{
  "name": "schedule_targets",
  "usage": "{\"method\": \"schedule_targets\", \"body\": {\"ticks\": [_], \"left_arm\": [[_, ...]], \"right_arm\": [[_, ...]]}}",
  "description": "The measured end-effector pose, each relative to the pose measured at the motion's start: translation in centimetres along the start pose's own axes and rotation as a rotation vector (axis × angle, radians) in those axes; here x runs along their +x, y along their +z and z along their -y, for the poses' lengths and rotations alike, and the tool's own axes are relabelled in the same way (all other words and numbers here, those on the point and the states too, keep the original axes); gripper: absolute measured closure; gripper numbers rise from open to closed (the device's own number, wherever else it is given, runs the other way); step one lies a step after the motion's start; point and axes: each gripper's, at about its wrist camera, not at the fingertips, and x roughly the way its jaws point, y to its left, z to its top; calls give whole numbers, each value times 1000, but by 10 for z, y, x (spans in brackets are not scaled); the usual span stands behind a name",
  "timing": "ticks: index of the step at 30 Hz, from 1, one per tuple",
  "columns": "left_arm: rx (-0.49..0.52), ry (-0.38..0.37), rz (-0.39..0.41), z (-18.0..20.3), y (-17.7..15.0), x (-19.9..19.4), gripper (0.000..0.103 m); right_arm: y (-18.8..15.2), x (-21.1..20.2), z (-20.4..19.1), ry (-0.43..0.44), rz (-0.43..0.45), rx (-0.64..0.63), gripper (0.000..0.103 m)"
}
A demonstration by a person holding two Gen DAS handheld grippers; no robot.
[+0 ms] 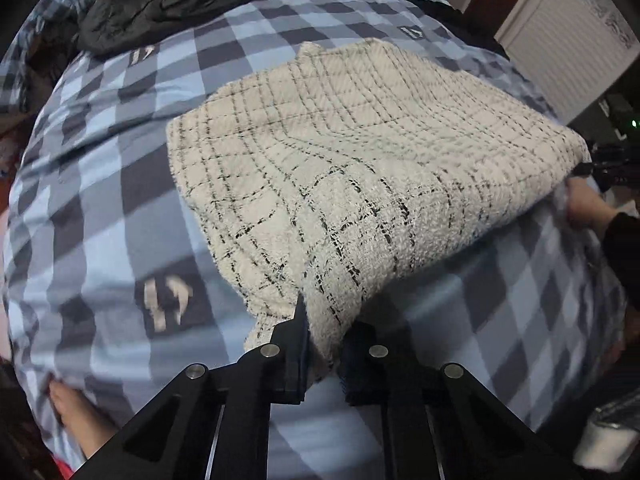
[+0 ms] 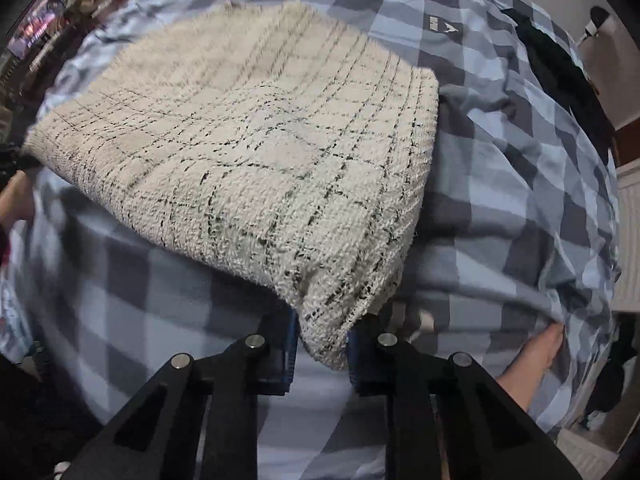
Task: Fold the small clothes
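**Checked bedding, cream garment lifted at two corners**

Blue-and-grey checked duvet across a bed, with the cream garment on top near the middle. Knitted or tweed-like cloth, crossed by thin dark grid lines, far part lying flat on the duvet, near edge raised off it and sagging between two held corners.

Left gripper at the near corner in the left wrist view, jaws pressed close on a bunched fold of the cloth, pointing steeply down. Right gripper at the other near corner in the right wrist view, jaws likewise pinching a rounded wad of the garment, pointing straight down. Shadow under the raised edge on the duvet.

Further out: dark clothes heaped at the far left of the bed in the left view; a dark item on the far right of the duvet in the right view, kind not clear. White radiator against the wall beyond the bed. Bare foot at the lower left edge of the left view, another foot at the lower right of the right view.
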Motion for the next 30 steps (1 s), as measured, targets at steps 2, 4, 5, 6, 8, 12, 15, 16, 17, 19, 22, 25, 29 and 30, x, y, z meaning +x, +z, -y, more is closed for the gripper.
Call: {"method": "schedule_targets", "body": {"ticks": [2,4,5,6,8,12,15,16,17,19,22,25,29,30], "left_arm": [[4,-24,-45,1,-16,-8,92],[42,-52,-137,12,-39,-11,92],[62,-62,-179,17,-50,-11,93],[82,-74,-233,24,-60,-8,93],[156,-79,-283,41,-76,-7,93],[123,-99,-254,36,-68,-7,93],[15,-136,-165,9,-47,-19,93],[-26,-143,-127,-3,-34,-21,93],[-48,-136,-106,-8,-25,-21,93],[-88,-122,-56,-24,-1,-21,94],[-156,-106,57,-54,45,-5,94],[-262,-104,93,-85,75,25,94],[-237,-31,77,-95,100,59,94],[-245,-35,79,-100,102,63,94]], "right_arm": [[-14,-13,-8,25,-19,-13,87],[-34,-16,-19,41,-76,-55,87],[-43,-15,-25,43,-114,-75,87],[-49,-14,-30,44,-150,-98,87],[-66,-10,-38,56,-228,-139,87],[-74,3,-30,85,-285,-124,87],[-56,-1,-10,140,-223,-31,87],[-45,-4,-2,151,-183,-6,87],[-29,-8,10,166,-142,40,87],[-2,-13,27,183,-82,93,87],[36,-10,45,175,-27,131,87],[79,14,57,143,-38,166,87],[128,62,61,57,-93,153,87],[135,69,63,44,-99,150,87]]}}
